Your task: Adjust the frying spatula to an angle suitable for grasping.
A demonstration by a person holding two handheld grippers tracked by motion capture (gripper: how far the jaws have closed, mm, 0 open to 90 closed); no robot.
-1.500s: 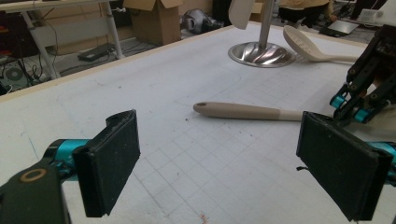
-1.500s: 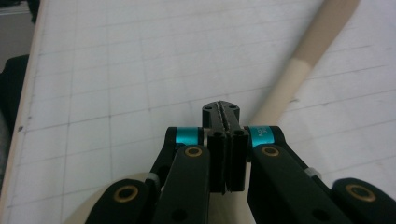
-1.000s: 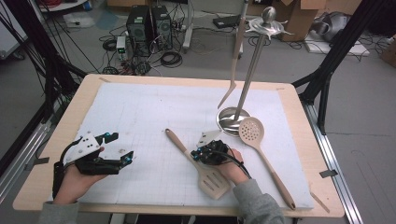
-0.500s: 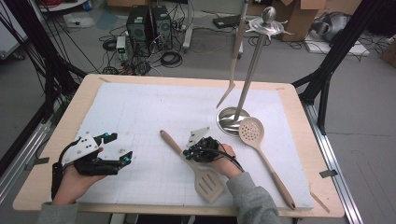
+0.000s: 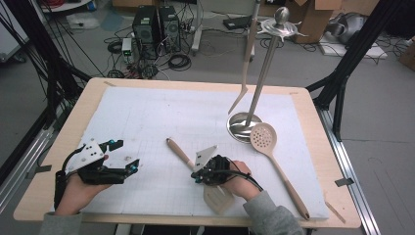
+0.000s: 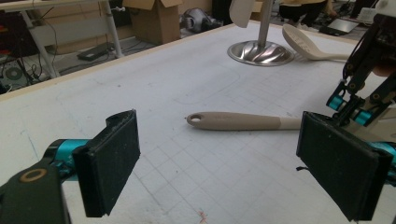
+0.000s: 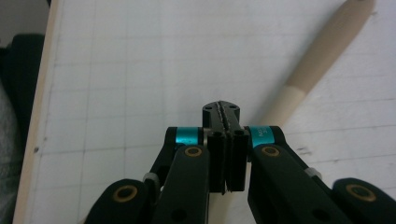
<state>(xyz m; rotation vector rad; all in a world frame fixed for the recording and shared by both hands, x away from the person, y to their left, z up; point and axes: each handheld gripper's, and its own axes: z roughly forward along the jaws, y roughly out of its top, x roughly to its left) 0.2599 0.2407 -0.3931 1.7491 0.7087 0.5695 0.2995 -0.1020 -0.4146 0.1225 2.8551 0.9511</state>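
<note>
The right tongs (image 7: 223, 140) clamped the spatula's (image 5: 195, 170) thin neck; light, stiff, a bit slick. The left tongs (image 6: 233, 168) stood released on the worktop (image 5: 147, 117).

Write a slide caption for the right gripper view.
Right claw shut on a spatula above the gridded mat.

One spatula (image 5: 195, 169) under the right gripper (image 5: 203, 174), one slotted spoon (image 5: 271, 159) beside it, one hanging utensil (image 5: 247, 58), one stand (image 5: 259, 78), two grippers, one desk (image 5: 63, 122)
</note>
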